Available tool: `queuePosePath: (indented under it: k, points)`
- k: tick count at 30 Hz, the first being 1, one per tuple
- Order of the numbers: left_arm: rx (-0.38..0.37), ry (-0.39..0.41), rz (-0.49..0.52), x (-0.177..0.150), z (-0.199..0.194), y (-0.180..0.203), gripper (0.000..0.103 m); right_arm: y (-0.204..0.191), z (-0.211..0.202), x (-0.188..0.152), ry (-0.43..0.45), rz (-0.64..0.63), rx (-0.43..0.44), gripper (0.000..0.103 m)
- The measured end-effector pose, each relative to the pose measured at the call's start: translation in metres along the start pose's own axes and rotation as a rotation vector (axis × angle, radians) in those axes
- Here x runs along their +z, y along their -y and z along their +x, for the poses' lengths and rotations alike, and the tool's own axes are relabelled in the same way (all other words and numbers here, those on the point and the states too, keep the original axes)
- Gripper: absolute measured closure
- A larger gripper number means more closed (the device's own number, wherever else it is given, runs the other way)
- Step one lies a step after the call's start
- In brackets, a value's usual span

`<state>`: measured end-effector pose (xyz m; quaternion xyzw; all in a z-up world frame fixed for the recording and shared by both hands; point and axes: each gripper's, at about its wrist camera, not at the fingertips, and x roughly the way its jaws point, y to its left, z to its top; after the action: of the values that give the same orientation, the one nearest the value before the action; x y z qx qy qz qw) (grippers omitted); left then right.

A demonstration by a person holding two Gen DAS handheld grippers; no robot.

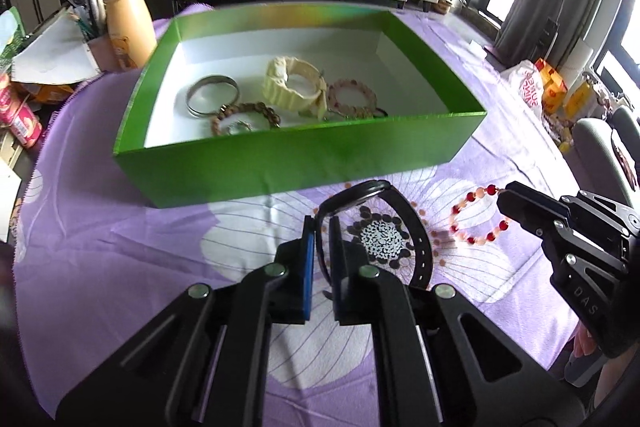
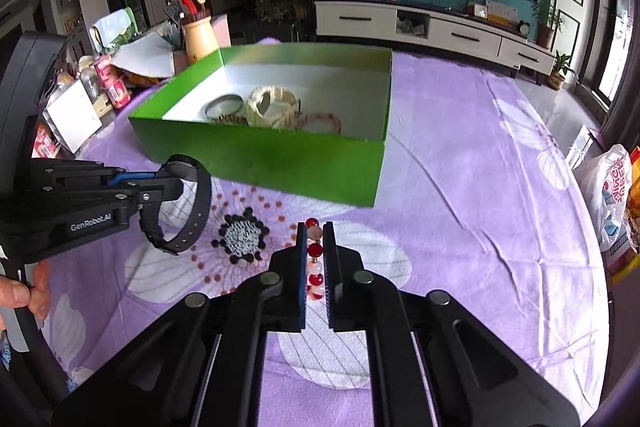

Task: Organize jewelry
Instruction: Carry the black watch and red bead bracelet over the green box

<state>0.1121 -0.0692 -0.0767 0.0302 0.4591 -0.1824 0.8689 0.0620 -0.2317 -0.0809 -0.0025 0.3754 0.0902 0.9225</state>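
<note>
My left gripper is shut on the strap of a black wristwatch, which hangs off the purple floral cloth; the same watch shows at the left of the right wrist view. My right gripper is shut on a red and pale bead bracelet, seen as a loop at the right of the left wrist view. Beyond both stands an open green box with a white inside, holding a silver bangle, a cream watch, a brown bead bracelet and a pink bead bracelet.
A purple flowered cloth covers the table. Clutter lies along the left edge: a tan bottle, papers and red cans. A white plastic bag sits at the right edge. A hand holds the left tool.
</note>
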Motion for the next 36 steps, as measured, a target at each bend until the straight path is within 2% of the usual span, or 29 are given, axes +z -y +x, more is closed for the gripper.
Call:
queuePosePath:
  k: [10, 22, 36]
  points:
    - [0.011, 0.032, -0.036, -0.005, -0.026, -0.016, 0.096, -0.005, -0.022, 0.013, 0.042, -0.007, 0.008, 0.096]
    - [0.045, 0.07, -0.07, 0.0, -0.051, -0.04, 0.096, -0.017, -0.028, 0.028, 0.068, -0.002, 0.043, 0.096]
    - [0.045, 0.091, -0.059, 0.009, -0.064, -0.036, 0.096, -0.019, -0.035, 0.04, 0.098, 0.002, 0.068, 0.096]
